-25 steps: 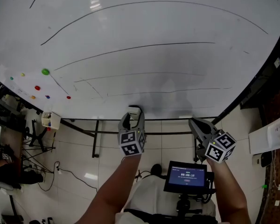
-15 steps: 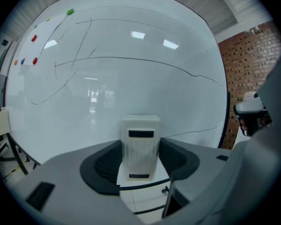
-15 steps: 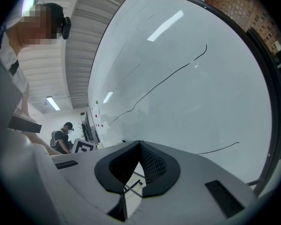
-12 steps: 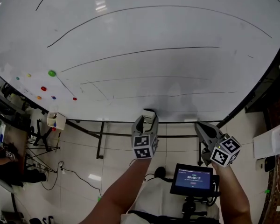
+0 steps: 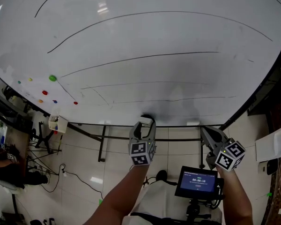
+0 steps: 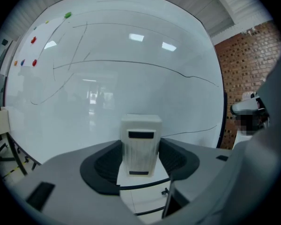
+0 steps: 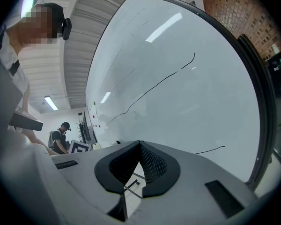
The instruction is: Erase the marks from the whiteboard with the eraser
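Note:
A large whiteboard (image 5: 145,32) fills the head view, crossed by several long thin black marker lines (image 5: 145,57). My left gripper (image 5: 146,122) is shut on a white block eraser (image 6: 140,144), held close to the board's lower edge. In the left gripper view the eraser stands upright between the jaws, with the whiteboard (image 6: 112,78) and its lines behind. My right gripper (image 5: 210,134) hangs to the right just below the board's bottom edge, jaws shut and empty. The right gripper view (image 7: 139,146) shows the pads meeting, with the board (image 7: 187,93) beyond.
Small coloured magnets (image 5: 52,78) dot the board's left part. The board's stand (image 5: 103,144) rests on a tiled floor. A small screen on a mount (image 5: 199,182) sits below my right arm. A white box (image 5: 57,123) hangs at the board's lower left. A person (image 7: 60,137) stands far off.
Both grippers drifted slightly right and down in the head view. The left gripper with the eraser stays near the board's bottom edge. The marks look unchanged.

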`<state>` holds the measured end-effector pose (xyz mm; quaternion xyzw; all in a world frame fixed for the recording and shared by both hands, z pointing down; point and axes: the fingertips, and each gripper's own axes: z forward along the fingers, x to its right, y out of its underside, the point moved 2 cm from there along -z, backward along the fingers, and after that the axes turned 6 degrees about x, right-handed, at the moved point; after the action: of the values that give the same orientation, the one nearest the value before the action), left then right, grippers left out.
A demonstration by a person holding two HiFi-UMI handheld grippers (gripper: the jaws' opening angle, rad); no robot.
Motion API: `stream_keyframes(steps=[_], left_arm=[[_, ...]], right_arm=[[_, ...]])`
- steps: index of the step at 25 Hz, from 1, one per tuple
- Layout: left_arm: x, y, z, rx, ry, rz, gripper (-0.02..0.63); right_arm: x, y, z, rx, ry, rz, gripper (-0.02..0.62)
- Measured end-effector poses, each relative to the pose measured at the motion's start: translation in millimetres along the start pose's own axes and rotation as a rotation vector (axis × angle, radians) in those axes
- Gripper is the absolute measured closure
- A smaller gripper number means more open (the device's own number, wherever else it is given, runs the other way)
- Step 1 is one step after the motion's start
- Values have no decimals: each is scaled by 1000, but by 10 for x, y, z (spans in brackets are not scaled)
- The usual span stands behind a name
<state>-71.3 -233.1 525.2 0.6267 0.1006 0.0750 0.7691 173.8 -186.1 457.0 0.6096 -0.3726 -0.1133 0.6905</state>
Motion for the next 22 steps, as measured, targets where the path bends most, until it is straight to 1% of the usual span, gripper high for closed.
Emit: stream_keyframes(steps=[6,9,11,16,22], left_arm=[[-739,-80,-130,19,-174,22,330],[-889,-146,-136,32,-200,66,330],[-915,-120,-156,26,-211,77,330],[-1140,-82,-249,37,-286,20,330],[-1142,-133,-188,56,-298,-44,330]], right_arm=[[49,-5,-26,3,9,12,578],[14,4,-21,4,3,10,578],[23,-1,-30,5,6,8,578],[65,16,-84,4,21,11,578],[66,28,-113,2,25,12,578]])
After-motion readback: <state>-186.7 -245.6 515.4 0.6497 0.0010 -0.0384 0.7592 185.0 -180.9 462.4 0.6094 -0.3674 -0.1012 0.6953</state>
